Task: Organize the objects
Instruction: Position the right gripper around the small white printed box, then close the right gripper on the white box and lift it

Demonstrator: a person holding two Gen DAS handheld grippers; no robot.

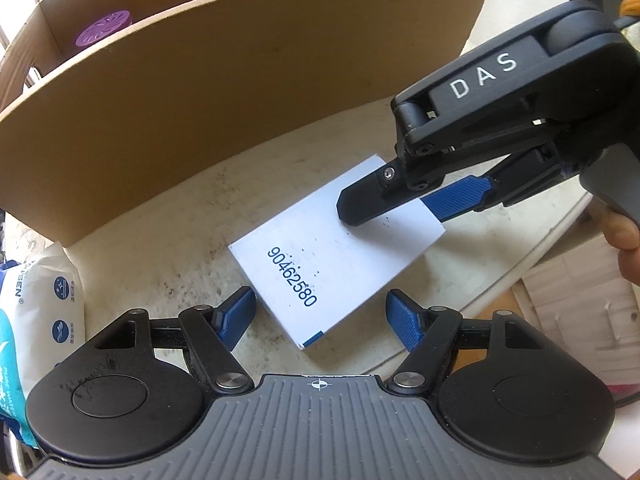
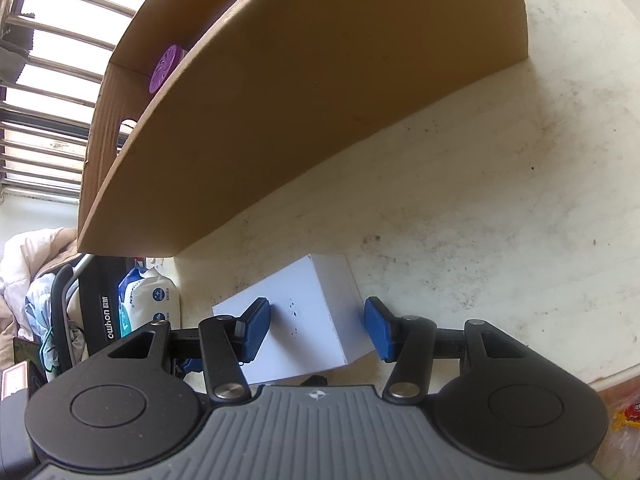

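A stained cream table [image 2: 460,200] carries a cardboard box [image 1: 224,92] near a barred window [image 2: 52,60]. Both the left gripper [image 1: 320,316] and the right gripper [image 2: 318,330] gape, straddling a white box [image 1: 336,248].

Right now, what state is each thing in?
White box: flat on the table, between the right gripper's open fingers.
Right gripper: open, straddling the box.
Left gripper: open, empty.
Cardboard box: open-topped, upright.
Purple disc: inside the cardboard box.

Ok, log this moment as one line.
phase: grasp approach | right gripper: open, straddling white box | left gripper: open, beside box | box: on table | cardboard box: behind
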